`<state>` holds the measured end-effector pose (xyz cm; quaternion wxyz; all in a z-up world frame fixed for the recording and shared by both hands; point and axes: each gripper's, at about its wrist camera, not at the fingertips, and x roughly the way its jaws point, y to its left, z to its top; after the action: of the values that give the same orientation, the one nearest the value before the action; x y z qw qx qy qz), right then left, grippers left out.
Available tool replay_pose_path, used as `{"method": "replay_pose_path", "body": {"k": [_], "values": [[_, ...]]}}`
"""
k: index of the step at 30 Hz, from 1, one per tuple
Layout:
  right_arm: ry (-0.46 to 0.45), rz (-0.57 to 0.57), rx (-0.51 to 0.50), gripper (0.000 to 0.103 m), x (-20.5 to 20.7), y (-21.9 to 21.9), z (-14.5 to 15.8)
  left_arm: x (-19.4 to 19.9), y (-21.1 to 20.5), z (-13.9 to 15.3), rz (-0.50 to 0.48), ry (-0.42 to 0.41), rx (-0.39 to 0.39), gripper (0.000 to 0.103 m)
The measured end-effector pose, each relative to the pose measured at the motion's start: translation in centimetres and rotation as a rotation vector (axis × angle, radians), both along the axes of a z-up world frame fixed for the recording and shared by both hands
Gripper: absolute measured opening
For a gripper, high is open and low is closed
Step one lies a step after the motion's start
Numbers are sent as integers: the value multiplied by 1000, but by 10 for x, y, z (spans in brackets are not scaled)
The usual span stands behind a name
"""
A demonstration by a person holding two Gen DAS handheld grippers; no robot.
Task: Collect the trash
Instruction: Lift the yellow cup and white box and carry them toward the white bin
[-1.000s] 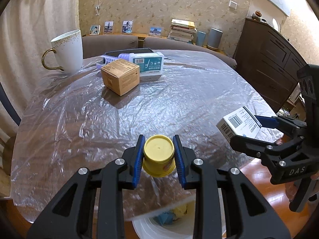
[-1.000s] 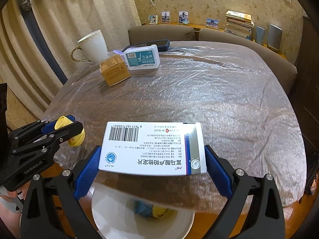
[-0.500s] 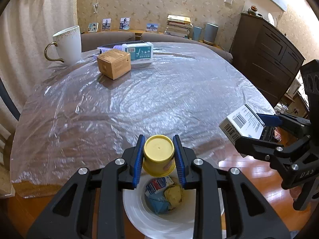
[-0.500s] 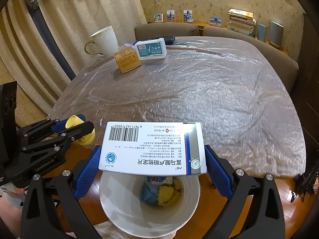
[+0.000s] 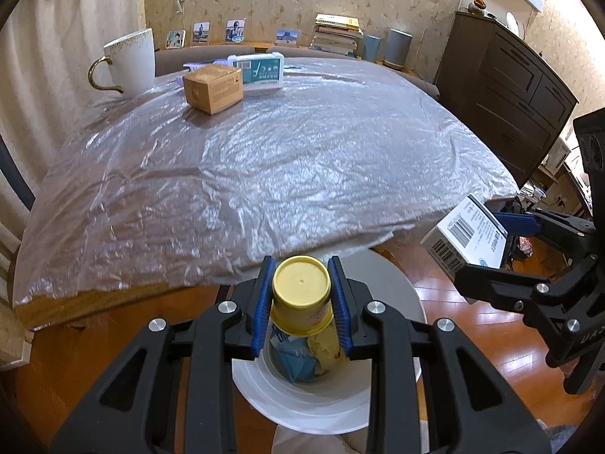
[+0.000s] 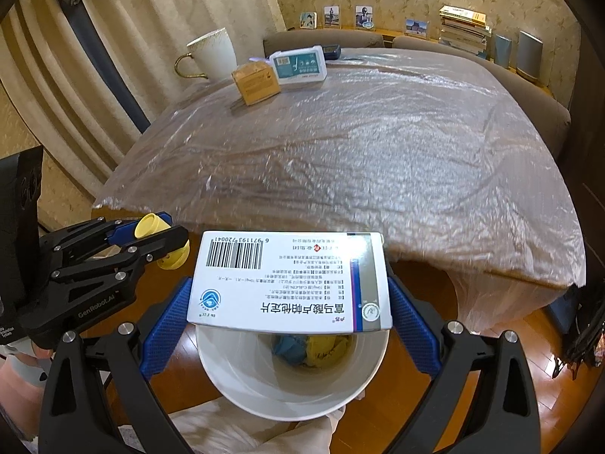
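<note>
White bin [image 6: 264, 389]: one yellow cup [image 5: 301, 295], one box [image 6: 289, 282] overhead; perhaps three scraps inside.

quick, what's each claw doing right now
Left claw: closed on the yellow cup, above the white bin.
Right claw: closed on the white medicine box, also above the bin.

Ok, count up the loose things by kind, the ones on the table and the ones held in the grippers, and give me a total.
Boxes: 3 — brown box, teal box, white box in the right gripper
Cups: 2 — mug, yellow cup in the left gripper
Total: 5
</note>
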<state>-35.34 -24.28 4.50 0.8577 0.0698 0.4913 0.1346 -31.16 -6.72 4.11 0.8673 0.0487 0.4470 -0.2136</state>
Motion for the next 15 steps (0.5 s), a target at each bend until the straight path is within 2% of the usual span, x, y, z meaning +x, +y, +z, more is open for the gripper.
{"method": "replay_pose_path", "body": {"k": [15], "values": [[59, 8, -24, 96, -14, 11, -23, -14, 4, -24, -5, 56, 21, 31]]}}
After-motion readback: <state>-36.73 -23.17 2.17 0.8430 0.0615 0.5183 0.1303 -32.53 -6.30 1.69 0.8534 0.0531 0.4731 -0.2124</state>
